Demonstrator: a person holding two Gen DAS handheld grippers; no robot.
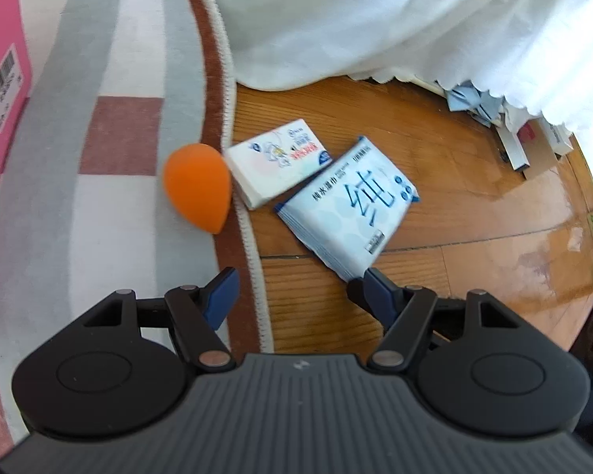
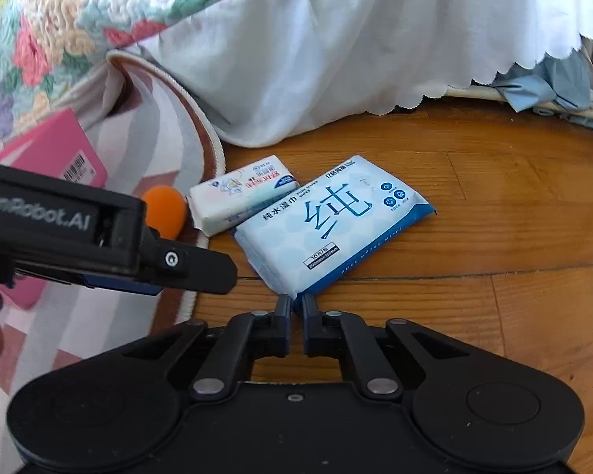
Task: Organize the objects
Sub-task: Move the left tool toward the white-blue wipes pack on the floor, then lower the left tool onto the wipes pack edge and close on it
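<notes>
The sorting has barely started, judging by how things lie: all three loose items are still on the floor ahead of the claws, none gathered anywhere. The right gripper [image 2: 295, 303] has its fingers pinched together on the near corner of the blue-and-white wipes pack [image 2: 330, 223], right at its tips, so the first pick-up seems to be under way. The left gripper [image 1: 294, 286] stands about half open and holds nothing; the same pack's corner lies just beside its right-hand finger, with bare floor between its fingers.

Just beyond the wipes pack and to the left, touching it, lies a smaller white tissue packet [image 2: 243, 193], and further left an orange egg-shaped sponge [image 1: 197, 185] rests on the rug's edge against that packet. A pink box [image 1: 0, 75] stands far left on the rug (possibly where things are meant to go, though I cannot tell).

The wipes pack is a soft, flat, glossy plastic pouch with crimped ends; the tissue packet is plump and pillow-like; the sponge looks matte and squashy. The rug [image 1: 110, 134] is short-piled, and the wooden floor [image 2: 494, 316] is polished.
</notes>
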